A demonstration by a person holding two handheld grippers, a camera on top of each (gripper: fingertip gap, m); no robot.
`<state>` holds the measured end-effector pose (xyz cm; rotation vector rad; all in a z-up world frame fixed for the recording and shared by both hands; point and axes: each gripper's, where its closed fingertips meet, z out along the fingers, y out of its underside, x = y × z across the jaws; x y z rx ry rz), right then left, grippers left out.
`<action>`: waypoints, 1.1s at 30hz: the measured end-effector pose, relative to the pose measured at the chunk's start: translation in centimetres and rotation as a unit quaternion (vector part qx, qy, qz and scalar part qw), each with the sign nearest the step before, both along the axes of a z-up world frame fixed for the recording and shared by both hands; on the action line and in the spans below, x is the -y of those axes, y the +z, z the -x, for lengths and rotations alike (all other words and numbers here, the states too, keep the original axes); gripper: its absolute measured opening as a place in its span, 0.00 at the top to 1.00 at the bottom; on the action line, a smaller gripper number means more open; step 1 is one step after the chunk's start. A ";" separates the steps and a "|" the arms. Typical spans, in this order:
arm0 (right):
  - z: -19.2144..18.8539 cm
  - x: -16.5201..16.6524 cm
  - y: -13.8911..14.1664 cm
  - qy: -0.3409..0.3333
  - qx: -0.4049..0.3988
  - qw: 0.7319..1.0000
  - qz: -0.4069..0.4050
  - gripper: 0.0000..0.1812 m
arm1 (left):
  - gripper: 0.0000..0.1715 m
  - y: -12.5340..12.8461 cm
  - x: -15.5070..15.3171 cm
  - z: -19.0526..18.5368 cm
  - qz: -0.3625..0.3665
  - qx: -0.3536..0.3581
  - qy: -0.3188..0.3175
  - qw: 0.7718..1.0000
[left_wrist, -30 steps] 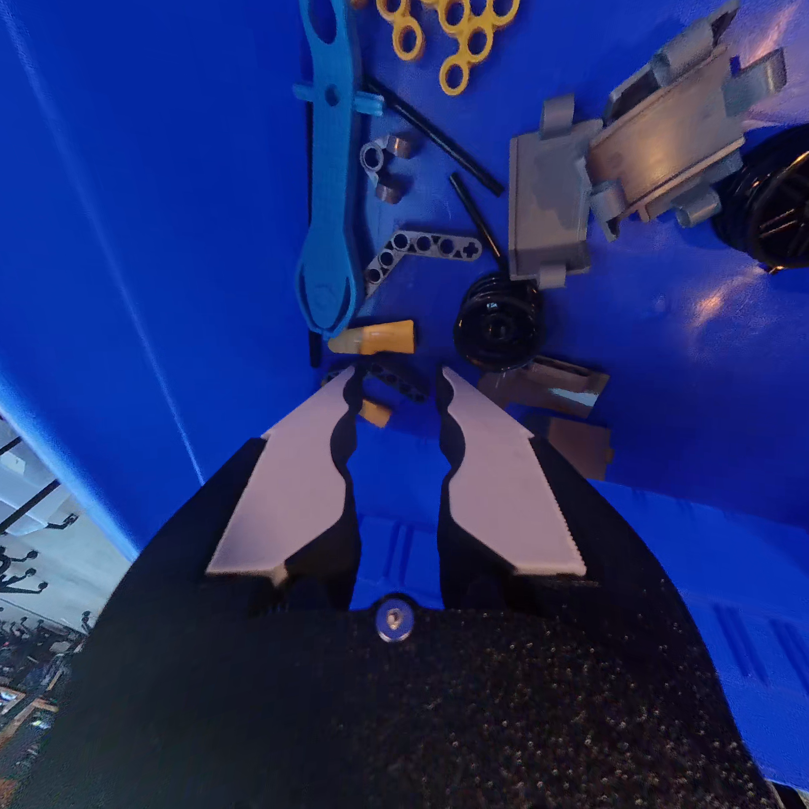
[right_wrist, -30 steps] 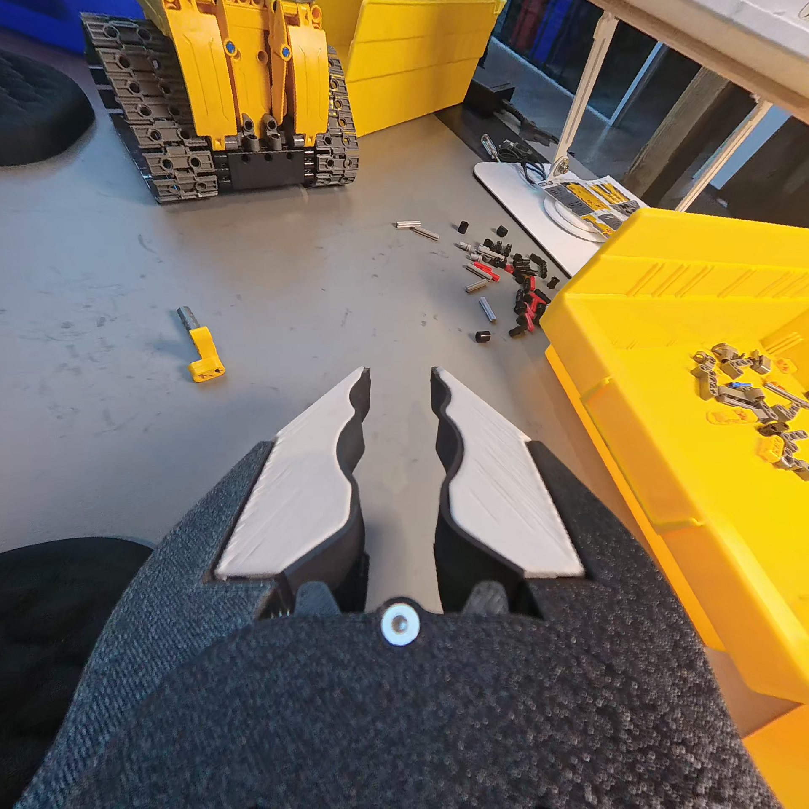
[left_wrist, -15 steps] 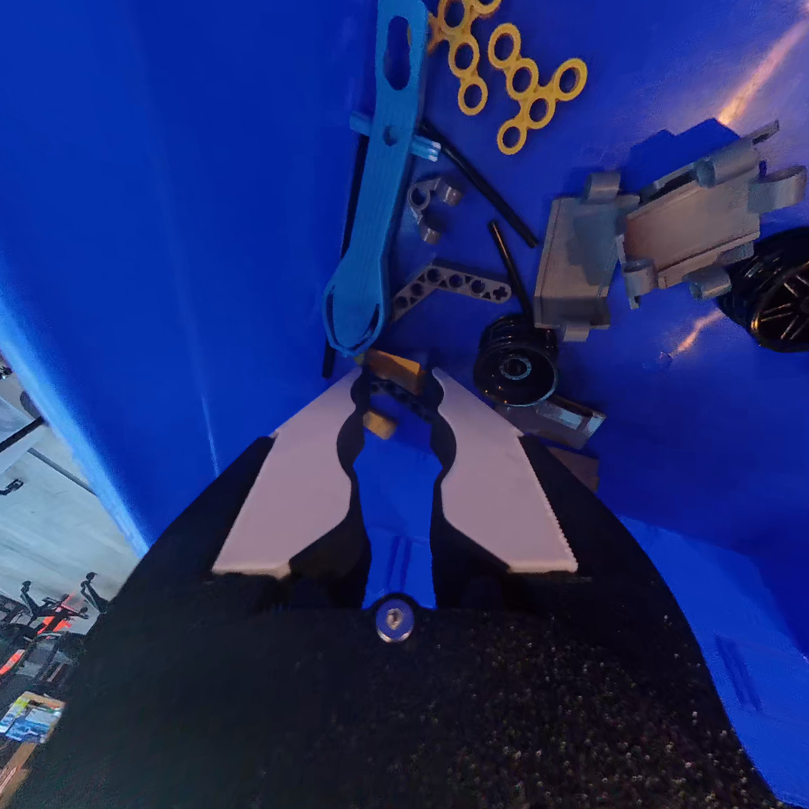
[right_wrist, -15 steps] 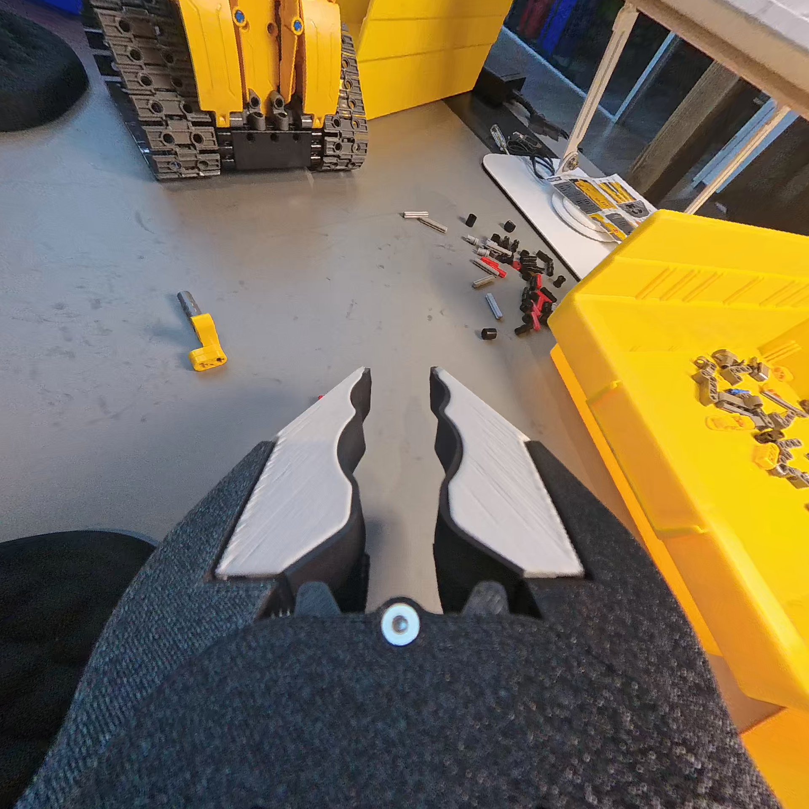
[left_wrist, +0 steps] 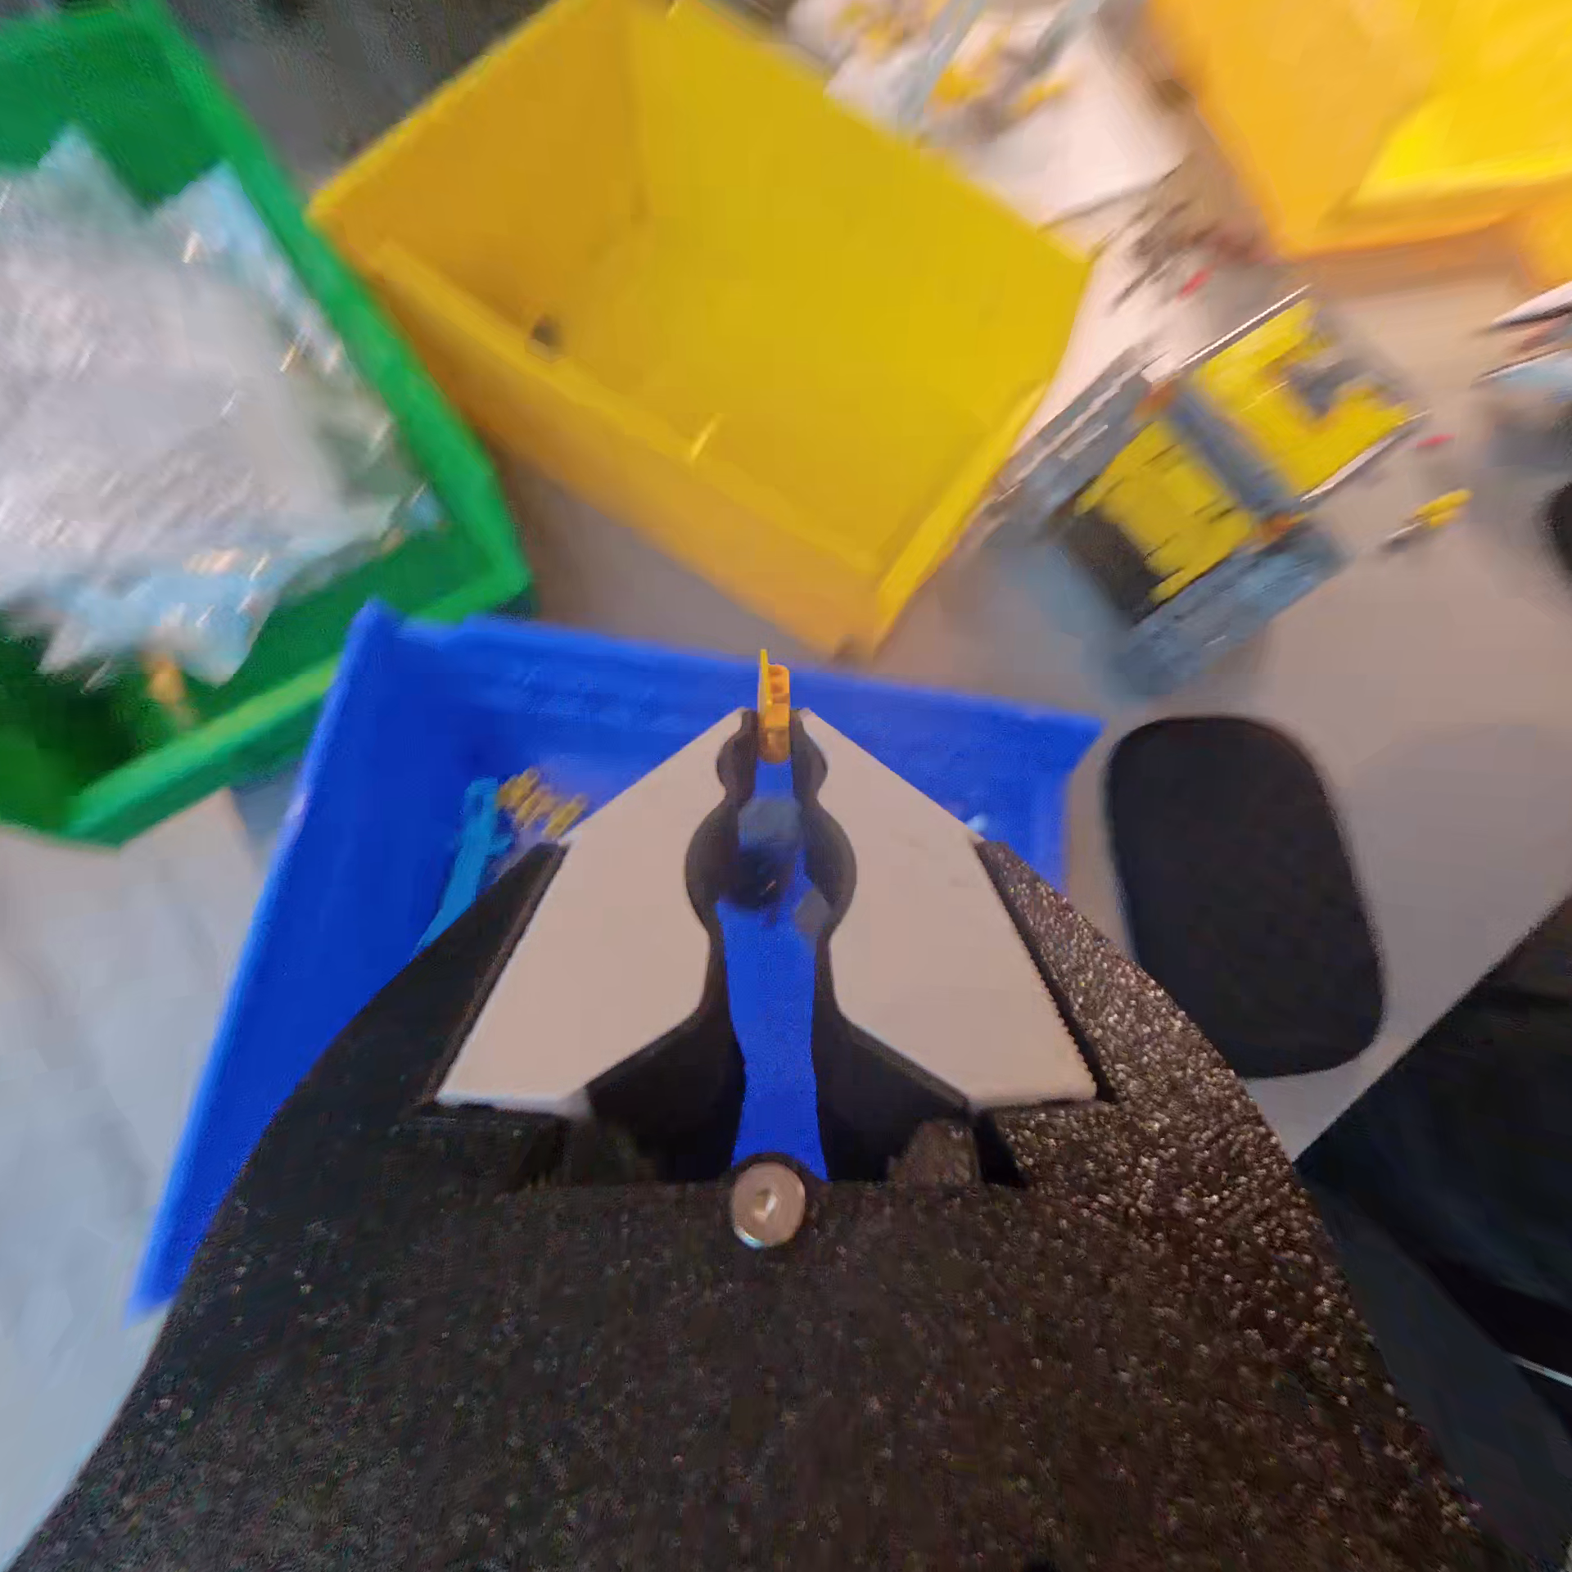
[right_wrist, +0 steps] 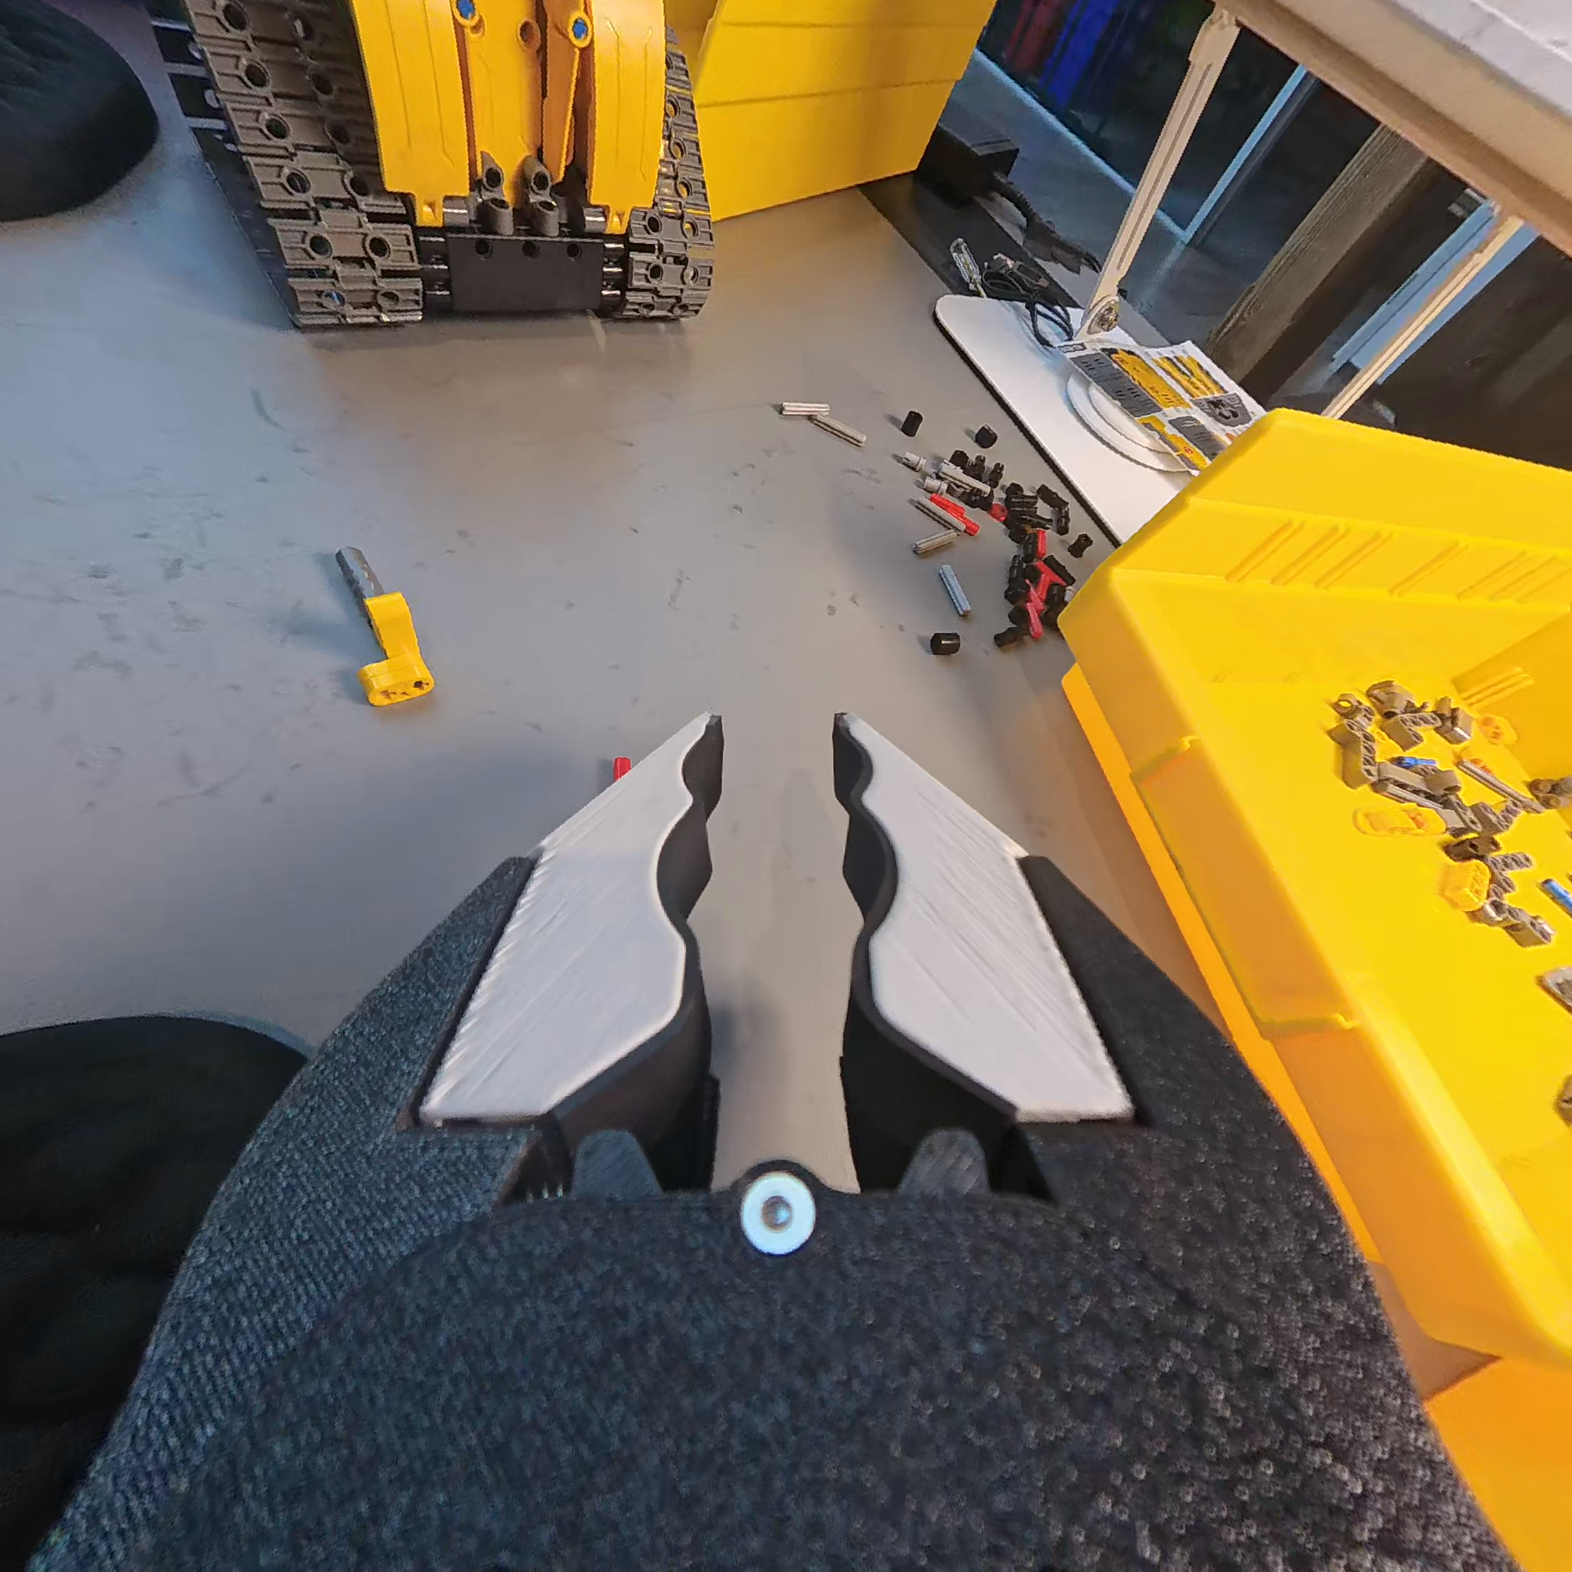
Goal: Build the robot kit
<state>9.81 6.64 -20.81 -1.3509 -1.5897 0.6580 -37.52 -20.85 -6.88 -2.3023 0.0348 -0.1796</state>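
1. Two grippers are in your hands; your left gripper [left_wrist: 774,719] is clamped on a small yellow piece [left_wrist: 774,704], which stands upright between the fingertips and pokes out past them.
2. Your left gripper hangs above a blue bin [left_wrist: 357,817]; a light blue tool [left_wrist: 472,838] and some yellow pieces [left_wrist: 540,804] lie inside it by the left wall; the view is blurred, so you cannot make out more in there.
3. Beyond the blue bin you see a yellow bin [left_wrist: 851,587] and, to its left, a green bin [left_wrist: 408,400] holding clear plastic bags [left_wrist: 170,383].
4. Your right gripper [right_wrist: 777,723] has its fingers apart and holds nothing; it hovers over the grey table [right_wrist: 170,476].
5. Nearest its left fingertip lies a small red pin [right_wrist: 622,767]; further left lies a yellow crank piece [right_wrist: 391,651] with a grey peg.
6. Ahead stands a yellow tracked vehicle model [right_wrist: 459,153]; a scatter of black, red and grey pins [right_wrist: 1004,536] lies to the right.
7. Just to the right of your right gripper sits a yellow tray [right_wrist: 1191,766] with small grey parts [right_wrist: 1438,791] in it.
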 end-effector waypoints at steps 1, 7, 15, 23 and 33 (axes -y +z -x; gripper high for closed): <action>0.1 0.0 0.1 0.001 -0.002 1.000 -0.001 0.86 | 0.96 1.4 -1.0 -2.7 -0.045 0.017 -0.026 0.999; 1.0 2.6 2.8 0.051 -0.075 0.996 0.000 0.83 | 0.96 1.9 -6.5 -22.8 -0.187 0.191 -0.192 0.944; 2.7 13.0 7.8 0.219 -0.159 0.961 -0.060 0.76 | 0.96 -4.1 -11.4 -43.1 -0.162 0.378 -0.308 0.858; 2.8 15.1 7.0 0.267 -0.143 0.952 -0.048 0.93 | 0.96 -6.8 -12.3 -46.3 -0.117 0.393 -0.336 0.848; 1.3 16.9 2.5 0.371 0.011 0.926 0.065 0.93 | 0.90 -11.8 -10.1 -46.5 0.016 0.205 -0.455 0.867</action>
